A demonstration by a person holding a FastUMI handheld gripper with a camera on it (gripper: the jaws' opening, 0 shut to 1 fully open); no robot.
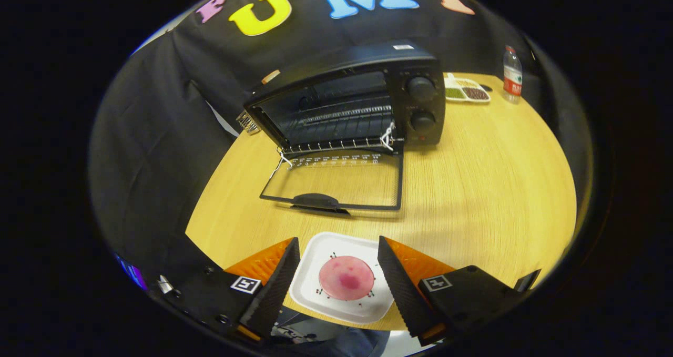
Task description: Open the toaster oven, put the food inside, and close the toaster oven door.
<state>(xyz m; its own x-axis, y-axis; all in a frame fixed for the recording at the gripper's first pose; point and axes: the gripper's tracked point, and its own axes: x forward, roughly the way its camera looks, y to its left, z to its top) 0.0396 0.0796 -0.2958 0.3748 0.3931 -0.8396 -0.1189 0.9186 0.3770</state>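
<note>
The gripper (338,273) is spread wide, its fingers flanking a white plate (315,288) carrying a pink round food slice (346,277) without touching it. Beyond the fingers, the black toaster oven (415,104) stands on the wooden table (483,189), its glass door (336,186) lying flat open.

The gripper (337,273) hangs low over the near edge of the table, tilted downward and pointing ahead. Its two fingers (273,288) stand wide apart, one on each side of the white plate (320,252), with neither finger pressing on it; whether their tips touch the plate's rim cannot be told. The inner faces of the fingers are ribbed and face each other across the gap. A square marker tag sits on each finger's mount.
</note>
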